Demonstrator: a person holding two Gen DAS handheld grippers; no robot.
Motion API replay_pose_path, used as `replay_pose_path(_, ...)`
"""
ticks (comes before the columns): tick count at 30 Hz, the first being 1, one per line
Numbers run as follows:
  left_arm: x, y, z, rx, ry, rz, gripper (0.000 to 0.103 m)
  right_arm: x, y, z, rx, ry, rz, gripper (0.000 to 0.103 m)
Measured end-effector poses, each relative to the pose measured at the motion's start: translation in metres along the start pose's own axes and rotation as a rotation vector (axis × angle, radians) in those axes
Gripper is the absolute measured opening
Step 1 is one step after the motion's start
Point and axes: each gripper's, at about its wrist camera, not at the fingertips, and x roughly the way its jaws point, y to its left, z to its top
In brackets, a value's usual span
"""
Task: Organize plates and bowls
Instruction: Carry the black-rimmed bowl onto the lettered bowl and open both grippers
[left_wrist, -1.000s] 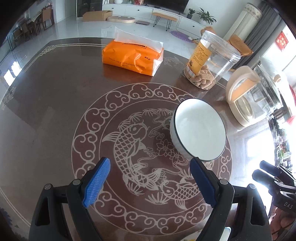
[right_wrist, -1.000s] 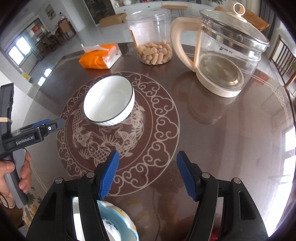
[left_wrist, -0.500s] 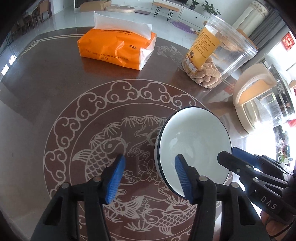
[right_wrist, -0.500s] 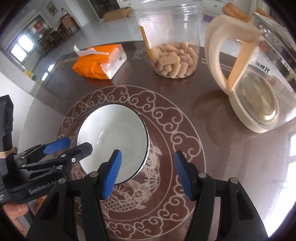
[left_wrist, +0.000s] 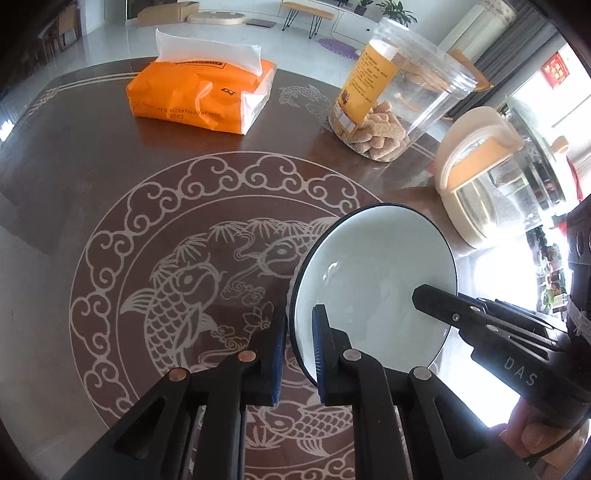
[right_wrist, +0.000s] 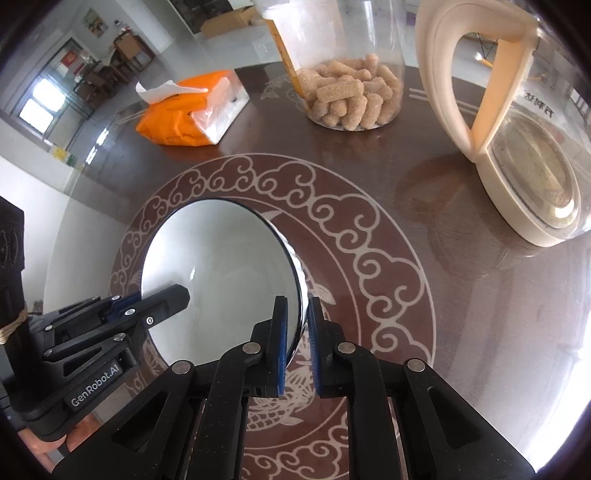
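A white bowl (left_wrist: 373, 280) with a dark rim sits on the brown table with the fish pattern. It also shows in the right wrist view (right_wrist: 218, 273). My left gripper (left_wrist: 298, 343) is shut on the bowl's left rim, one blue pad inside and one outside. My right gripper (right_wrist: 296, 334) is shut on the bowl's right rim the same way. Each gripper shows in the other's view, on opposite sides of the bowl.
An orange tissue pack (left_wrist: 199, 96) lies at the back left. A clear jar of biscuits (left_wrist: 391, 99) stands behind the bowl. A glass kettle with a cream handle (right_wrist: 517, 140) stands to the right.
Both grippers moved in on the bowl and closed on its rim from opposite sides; a second ago both were open and further back.
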Motion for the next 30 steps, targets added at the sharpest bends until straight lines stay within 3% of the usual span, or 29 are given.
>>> replay_pose_path(8,-0.079,-0.038,-0.040,0.075,-0.050,-0.051,0.013,-0.068,0.005,-0.033,0.021,-0.041,0.046,0.012)
replay_pose_path(16,-0.144,-0.053,-0.122,0.154,-0.070,-0.099,0.014,-0.142,0.025,-0.112,0.028,-0.057,0.108,0.012)
replay_pose_path(22,-0.154,-0.058,-0.189,0.196,-0.066,-0.074,0.014,-0.151,0.031,-0.179,0.062,-0.004,0.123,0.013)
replay_pose_path(30,-0.126,-0.054,-0.231,0.210,-0.013,-0.030,0.014,-0.121,0.021,-0.228,0.124,0.070,0.136,0.013)
